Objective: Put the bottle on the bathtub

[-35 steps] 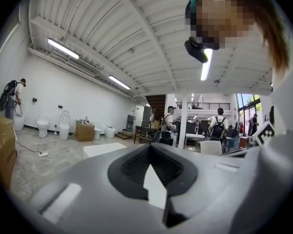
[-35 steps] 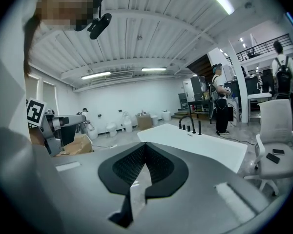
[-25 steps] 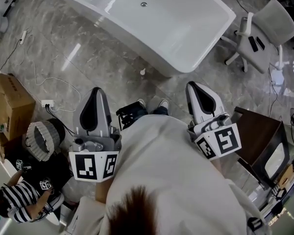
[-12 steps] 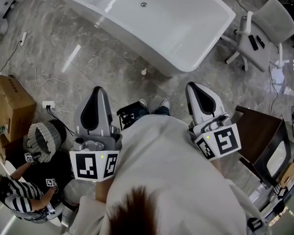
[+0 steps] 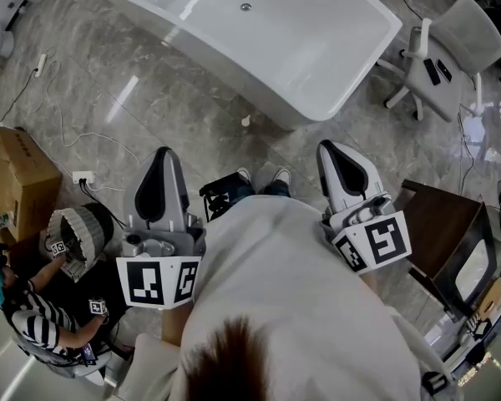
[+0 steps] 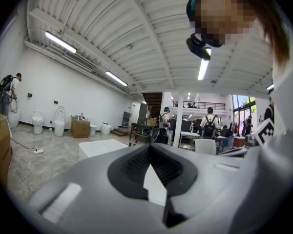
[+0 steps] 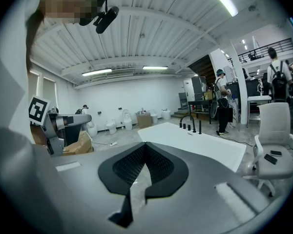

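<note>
**Ana:** What is around the big white bathtub (image 5: 301, 53)?

**Ben:** A white chair (image 5: 451, 44) stands near its right end. A brown box (image 5: 12, 178) sits far to the left. A person in a stripy top (image 5: 37, 328) crouches by a round ribbed basket (image 5: 73, 236).

**Ana:** What is between us and the tub?

**Ben:** Grey floor, and one small white thing (image 5: 245, 121) on it, just beside the tub wall. It is too small to tell if that is the bottle.

**Ana:** How are the grippers held?

**Ben:** Both are low by the person's tummy. They point toward the tub, almost flat, and are well apart from it. The left gripper (image 5: 162, 155) has its jaws pressed together. So does the right gripper (image 5: 329, 147).

**Ana:** What is in the tub?

**Ben:** I can see its little round drain (image 5: 245, 7). Black taps (image 7: 194, 126) stand on its rim.
</note>
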Demonstrator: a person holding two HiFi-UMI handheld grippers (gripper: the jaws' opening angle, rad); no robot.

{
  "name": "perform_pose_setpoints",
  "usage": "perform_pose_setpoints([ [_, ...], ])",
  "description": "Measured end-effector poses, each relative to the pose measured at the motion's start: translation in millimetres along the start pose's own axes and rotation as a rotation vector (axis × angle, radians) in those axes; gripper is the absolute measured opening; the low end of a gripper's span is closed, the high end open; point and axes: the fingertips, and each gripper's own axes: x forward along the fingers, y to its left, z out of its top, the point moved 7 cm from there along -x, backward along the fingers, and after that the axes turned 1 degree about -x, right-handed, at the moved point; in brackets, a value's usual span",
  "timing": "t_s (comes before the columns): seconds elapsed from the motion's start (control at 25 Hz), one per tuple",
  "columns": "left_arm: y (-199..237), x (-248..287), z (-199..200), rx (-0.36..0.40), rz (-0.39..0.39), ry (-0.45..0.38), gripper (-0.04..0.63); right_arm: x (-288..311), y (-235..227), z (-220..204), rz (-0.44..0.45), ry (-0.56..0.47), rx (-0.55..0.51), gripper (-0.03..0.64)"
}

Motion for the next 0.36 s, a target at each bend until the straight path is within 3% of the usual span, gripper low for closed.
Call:
perform_pose_setpoints([
  [0.36, -6.9, 1.3, 0.6, 0.0, 0.011, 0.0, 0.048, -4.6, -7.2, 1.0, 0.004, 0.004, -0.005, -0.002],
])
